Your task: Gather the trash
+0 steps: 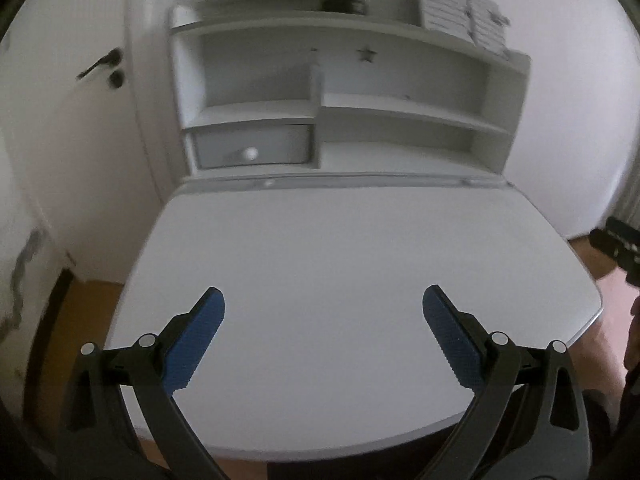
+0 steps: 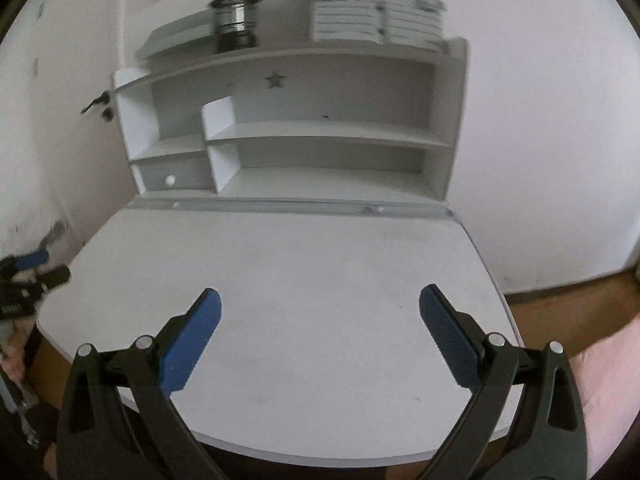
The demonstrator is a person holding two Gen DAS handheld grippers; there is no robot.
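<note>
Both grippers hang over a white desk (image 1: 344, 248) w/ nothing between their fingers. The left gripper (image 1: 323, 300) has its jaws spread wide, blue pads (image 1: 192, 344) far apart, and only bare desk top shows in the gap. The right gripper (image 2: 320, 300) is the same: jaws wide, blue pads (image 2: 188, 344) far apart, holding nothing. In the right wrist view the left gripper pokes in at the left edge, beside the desk's left side. In the left wrist view a black bit at the right edge is prob. the right gripper, but it's too blurry to be sure. No trash shows on the desk top in either view, so I can't tell where it is. At the back of the desk stands a white shelf unit (image 2: 304, 136) w/ a small drawer (image 1: 252, 148) at its lower left and a dark star (image 2: 275, 79) on its back wall. On top sits a dark shiny pot thing (image 2: 234, 20), blurry, and next to it a stack of white papers (image 2: 376, 12). A door handle (image 1: 100, 65) shows on the left.
</note>
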